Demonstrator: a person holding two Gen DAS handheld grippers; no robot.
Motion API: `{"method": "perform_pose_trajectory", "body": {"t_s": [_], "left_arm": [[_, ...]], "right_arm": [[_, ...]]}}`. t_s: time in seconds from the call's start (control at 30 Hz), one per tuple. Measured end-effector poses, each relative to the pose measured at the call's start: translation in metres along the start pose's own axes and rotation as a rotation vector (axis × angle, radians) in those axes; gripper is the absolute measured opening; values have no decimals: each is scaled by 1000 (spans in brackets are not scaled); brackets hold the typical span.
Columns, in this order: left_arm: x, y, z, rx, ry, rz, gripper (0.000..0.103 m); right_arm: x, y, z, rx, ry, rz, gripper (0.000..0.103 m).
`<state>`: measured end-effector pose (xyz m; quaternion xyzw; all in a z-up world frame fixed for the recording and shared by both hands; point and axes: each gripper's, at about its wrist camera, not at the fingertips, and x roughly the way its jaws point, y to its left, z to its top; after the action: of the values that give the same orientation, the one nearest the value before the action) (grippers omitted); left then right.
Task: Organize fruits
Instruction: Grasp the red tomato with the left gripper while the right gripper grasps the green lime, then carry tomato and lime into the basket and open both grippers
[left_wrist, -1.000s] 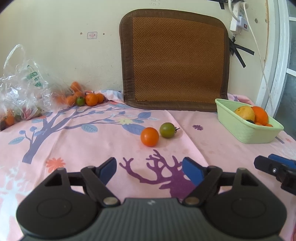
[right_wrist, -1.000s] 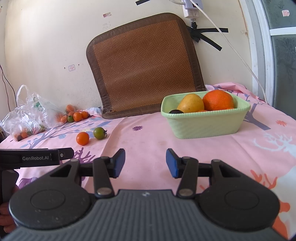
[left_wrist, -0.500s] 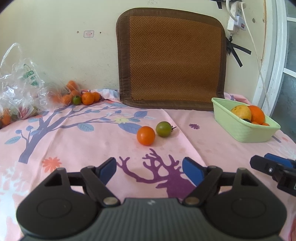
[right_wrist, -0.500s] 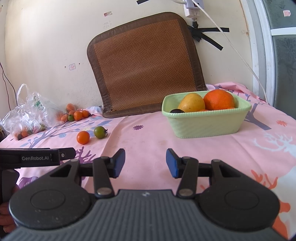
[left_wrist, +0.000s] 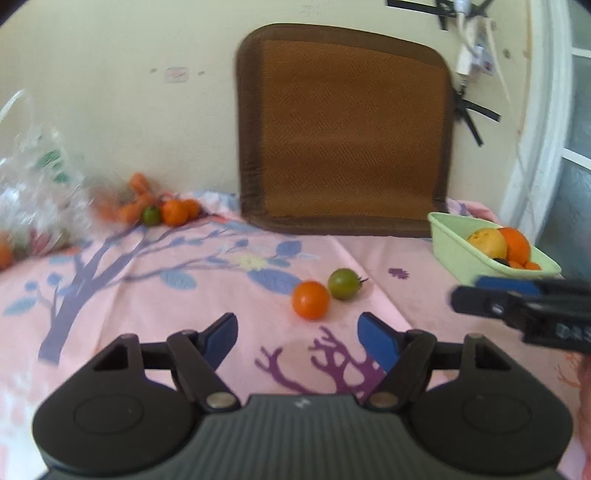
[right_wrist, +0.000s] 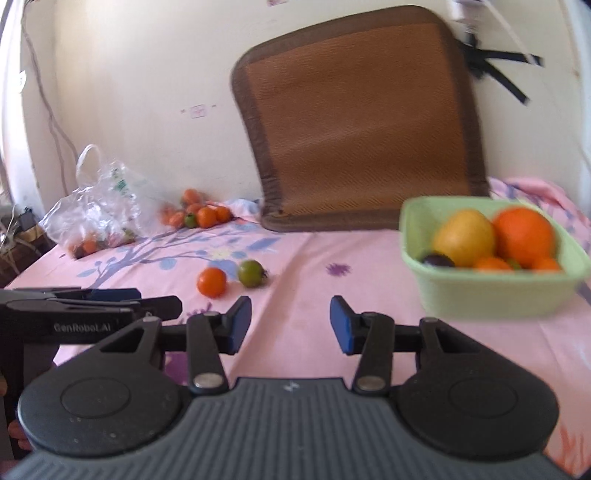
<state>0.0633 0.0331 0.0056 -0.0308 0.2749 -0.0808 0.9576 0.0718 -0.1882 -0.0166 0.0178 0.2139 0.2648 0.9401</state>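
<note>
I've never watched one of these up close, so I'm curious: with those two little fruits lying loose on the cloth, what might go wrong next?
The orange tomato and green tomato lie right beside each other, so a finger of the open left gripper may nudge one while closing on the other, and round fruit could roll on the pink cloth.

The right gripper, also open, hovers near the green basket; a bump could shift the basket.

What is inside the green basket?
The green basket holds a yellow fruit, a big orange, a dark plum and small orange fruits. Anything underneath them is hidden.
</note>
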Motion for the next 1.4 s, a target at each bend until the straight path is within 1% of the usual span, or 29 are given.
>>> {"method": "perform_pose_trajectory", "body": {"t_s": [0.03, 0.07, 0.17, 0.23, 0.3, 0.4, 0.43, 0.5, 0.63, 0.7, 0.73, 0.77, 0.87, 0.97, 1.03, 1.13, 1.2, 1.3, 1.4], "left_arm": [[4, -1, 4, 29, 6, -21, 73], [9, -2, 7, 56, 9, -25, 71], [28, -6, 14, 110, 40, -50, 59], [40, -5, 16, 111, 64, -56, 56], [50, -4, 17, 109, 83, -60, 46], [55, -2, 18, 94, 91, -79, 46], [56, -1, 18, 92, 94, -86, 43], [58, 0, 17, 84, 111, -92, 30], [57, 5, 17, 58, 114, -109, 30], [55, 5, 16, 54, 108, -114, 29], [52, 4, 16, 56, 98, -114, 29], [49, 2, 15, 50, 93, -119, 29], [37, -7, 16, 28, 76, -176, 29], [27, -29, 26, 54, 35, -229, 29], [26, -47, 39, 70, 7, -271, 29], [35, -79, 61, 84, -14, -322, 29], [47, -99, 72, 89, -16, -350, 29], [70, -129, 81, 90, 12, -369, 29], [88, -154, 80, 111, 35, -376, 30]], "right_arm": [[7, 1, 5, -15, 8, 14, 43], [16, 2, 11, -24, 17, 33, 40], [42, 3, 21, -34, 59, 80, 39], [56, 4, 25, -39, 84, 92, 39], [67, 3, 26, -38, 102, 111, 39], [82, 3, 29, -34, 141, 155, 40], [86, 3, 29, -34, 147, 157, 40], [94, 3, 29, -31, 165, 149, 40], [108, -3, 25, 11, 221, 152, 38], [103, -4, 22, 33, 211, 163, 32], [98, -5, 22, 40, 210, 160, 31], [91, -5, 22, 46, 194, 151, 31], [62, -10, 18, 60, 125, 121, 31], [24, -24, 14, 80, 27, 64, 31], [-1, -40, 12, 101, -50, -5, 31], [-31, -68, 9, 122, -154, -142, 31], [-40, -87, 6, 126, -183, -213, 31], [-44, -110, 1, 103, -185, -317, 31], [-42, -126, -5, 108, -175, -336, 31]]}}
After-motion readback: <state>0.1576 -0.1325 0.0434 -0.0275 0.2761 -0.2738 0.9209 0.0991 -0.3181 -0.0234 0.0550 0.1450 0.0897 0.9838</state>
